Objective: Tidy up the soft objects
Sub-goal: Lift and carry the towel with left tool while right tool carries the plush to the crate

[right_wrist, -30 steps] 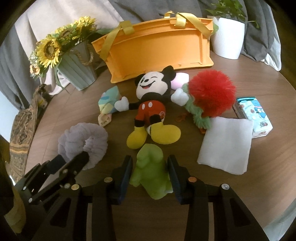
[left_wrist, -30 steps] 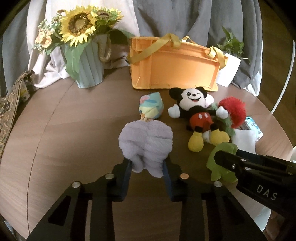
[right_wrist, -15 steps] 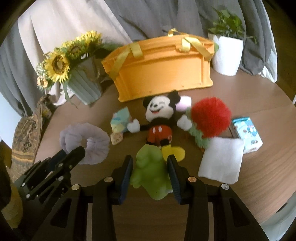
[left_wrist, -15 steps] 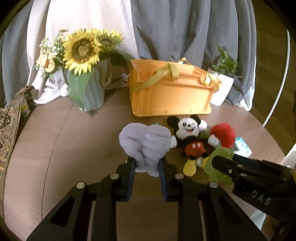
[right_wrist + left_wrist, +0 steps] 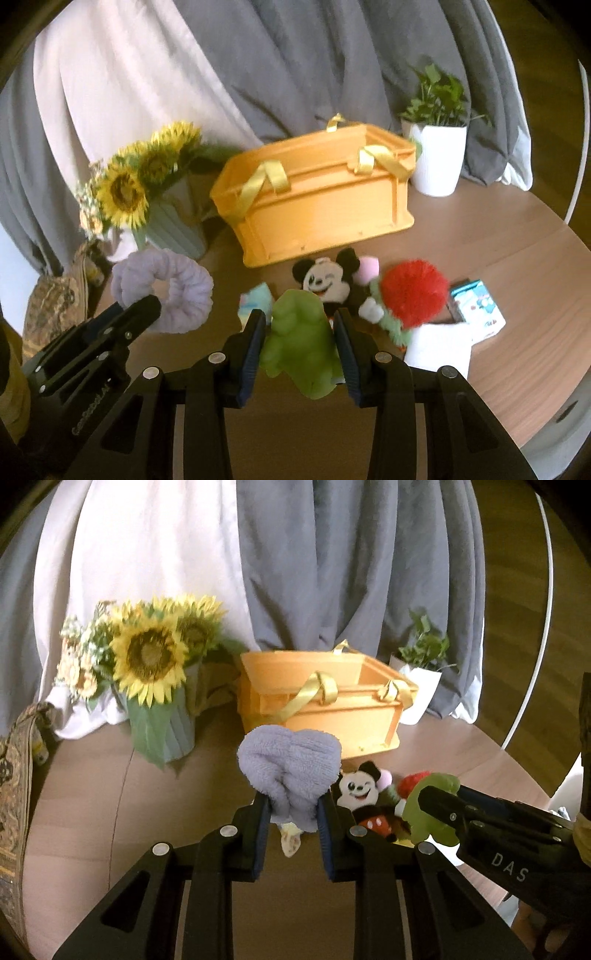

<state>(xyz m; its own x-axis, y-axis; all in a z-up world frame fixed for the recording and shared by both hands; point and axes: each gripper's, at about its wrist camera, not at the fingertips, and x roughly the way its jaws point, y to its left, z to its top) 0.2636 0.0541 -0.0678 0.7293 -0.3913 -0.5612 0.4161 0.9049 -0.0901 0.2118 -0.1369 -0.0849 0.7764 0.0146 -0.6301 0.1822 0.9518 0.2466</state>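
Observation:
My left gripper [image 5: 291,805] is shut on a lilac fluffy scrunchie [image 5: 290,764] and holds it raised above the table, in front of the orange basket [image 5: 332,709]. The scrunchie also shows in the right wrist view [image 5: 166,288]. My right gripper [image 5: 299,328] is shut on a green soft toy [image 5: 299,339], also lifted; the toy shows in the left wrist view [image 5: 428,812]. Below on the table lie a Mickey Mouse plush [image 5: 328,284], a red pompom toy [image 5: 413,295] and a small pastel soft toy [image 5: 255,299]. The orange basket [image 5: 317,206] has yellow ribbon handles.
A sunflower vase [image 5: 159,701] stands left of the basket, a white potted plant [image 5: 437,158] right of it. A white folded cloth [image 5: 439,350] and a tissue pack [image 5: 476,306] lie at the right. A patterned bag [image 5: 55,302] is at the table's left edge.
Both grippers have risen well above the table with the scrunchie and the green toy. The basket's open top has come into view; the toys on the table look smaller.

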